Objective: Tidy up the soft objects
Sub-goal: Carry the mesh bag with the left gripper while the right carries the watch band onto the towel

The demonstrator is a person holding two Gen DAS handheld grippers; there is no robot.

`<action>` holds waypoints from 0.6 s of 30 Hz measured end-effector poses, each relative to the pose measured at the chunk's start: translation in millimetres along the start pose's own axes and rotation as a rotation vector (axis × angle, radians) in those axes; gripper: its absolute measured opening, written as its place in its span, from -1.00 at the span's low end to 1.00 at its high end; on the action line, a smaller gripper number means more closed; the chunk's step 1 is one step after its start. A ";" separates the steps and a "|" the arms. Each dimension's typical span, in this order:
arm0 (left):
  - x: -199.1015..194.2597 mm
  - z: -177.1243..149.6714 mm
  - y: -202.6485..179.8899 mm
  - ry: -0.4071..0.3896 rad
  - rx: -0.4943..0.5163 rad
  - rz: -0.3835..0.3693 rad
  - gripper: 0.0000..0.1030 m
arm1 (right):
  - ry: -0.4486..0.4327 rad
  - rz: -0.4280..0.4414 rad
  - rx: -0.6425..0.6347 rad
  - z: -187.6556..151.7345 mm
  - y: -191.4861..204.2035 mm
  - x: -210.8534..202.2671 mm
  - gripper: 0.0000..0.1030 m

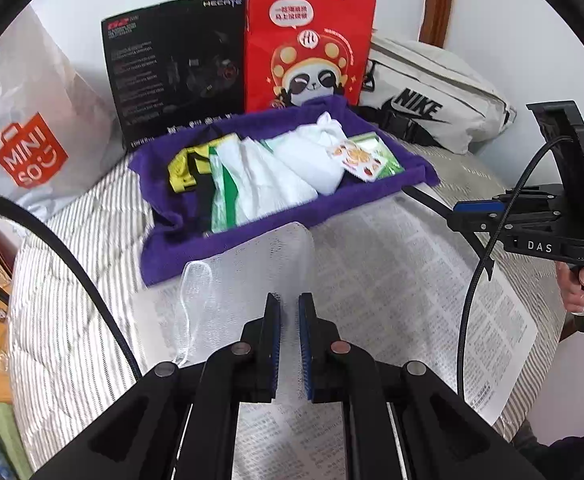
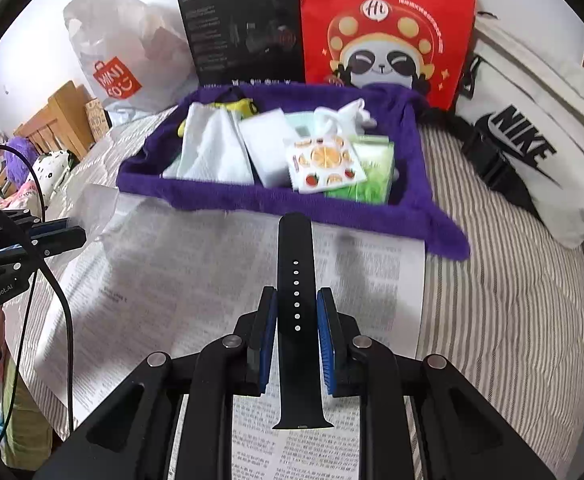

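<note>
A purple cloth tray [image 1: 227, 236] [image 2: 251, 200] on the bed holds white tissues [image 1: 267, 180], a white sponge block [image 2: 267, 148], a yellow-black item [image 1: 181, 170] and a fruit-print packet [image 2: 324, 164] on a green pack [image 2: 372, 178]. My left gripper [image 1: 289, 304] is shut on a translucent white mesh bag [image 1: 251, 272] above the newspaper. My right gripper [image 2: 296, 300] is shut on a black watch strap [image 2: 296, 264], held over the newspaper in front of the tray; it shows at the right of the left wrist view [image 1: 452, 214].
Newspaper [image 1: 412, 280] [image 2: 171, 264] covers the striped bedding [image 2: 512, 300]. Behind the tray stand a red panda bag [image 1: 312, 40], a black box [image 1: 179, 68], a Miniso bag [image 1: 31, 132] and a white Nike bag [image 2: 532, 140]. Wooden furniture [image 2: 59, 120] stands at left.
</note>
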State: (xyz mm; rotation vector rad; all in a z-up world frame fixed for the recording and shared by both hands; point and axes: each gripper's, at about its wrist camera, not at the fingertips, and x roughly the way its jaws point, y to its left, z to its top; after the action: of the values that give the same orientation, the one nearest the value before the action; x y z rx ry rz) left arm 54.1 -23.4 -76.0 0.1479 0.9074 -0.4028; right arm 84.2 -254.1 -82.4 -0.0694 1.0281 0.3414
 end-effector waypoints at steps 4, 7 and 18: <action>-1.8 12.8 9.5 -0.013 -0.009 0.006 -0.82 | -0.016 0.010 0.004 16.3 -2.3 -0.8 -0.61; -0.3 21.7 18.0 -0.019 -0.023 0.008 -0.82 | -0.023 0.020 0.005 29.4 -4.6 1.4 -0.61; 18.4 56.6 39.9 -0.014 -0.033 0.022 -0.82 | -0.037 0.016 0.023 76.2 -22.4 23.8 -0.61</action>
State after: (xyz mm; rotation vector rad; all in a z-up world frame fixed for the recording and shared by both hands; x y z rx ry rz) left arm 121.8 -8.5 -57.7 0.1244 0.8977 -0.3680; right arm 165.3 -252.9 -65.3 -0.0340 0.9960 0.3436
